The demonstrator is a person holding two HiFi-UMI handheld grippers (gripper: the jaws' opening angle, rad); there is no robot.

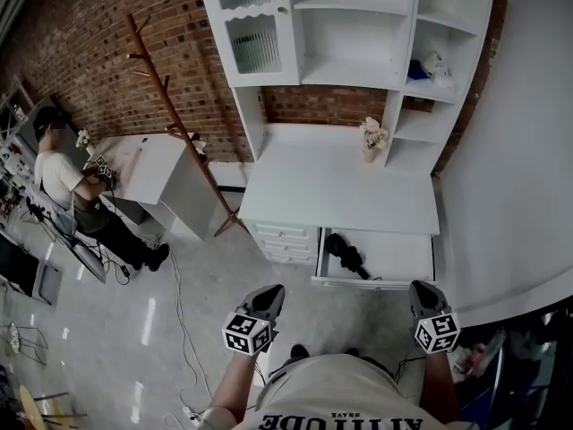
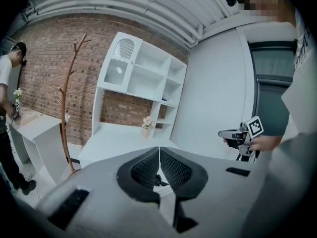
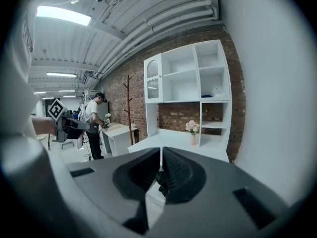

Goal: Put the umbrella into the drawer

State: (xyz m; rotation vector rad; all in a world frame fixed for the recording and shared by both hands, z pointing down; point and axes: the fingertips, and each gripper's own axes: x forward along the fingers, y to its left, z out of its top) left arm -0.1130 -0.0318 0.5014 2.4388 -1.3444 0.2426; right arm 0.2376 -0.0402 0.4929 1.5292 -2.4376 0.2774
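The black folded umbrella lies in the left half of the open white drawer under the white desk. Both grippers hang back from the desk, near my body. My left gripper is shut and holds nothing; it sits below and left of the drawer. My right gripper is also shut and empty, just in front of the drawer's right end. In the left gripper view the jaws of the left gripper meet, and a bit of the umbrella shows in the gap beneath the tips. The right gripper likewise has its jaws together.
A vase of flowers stands on the desk under the white shelf unit. A wooden coat rack leans left of the desk. Further left a person works at a white cabinet. Cables trail over the floor. A curved white wall closes the right.
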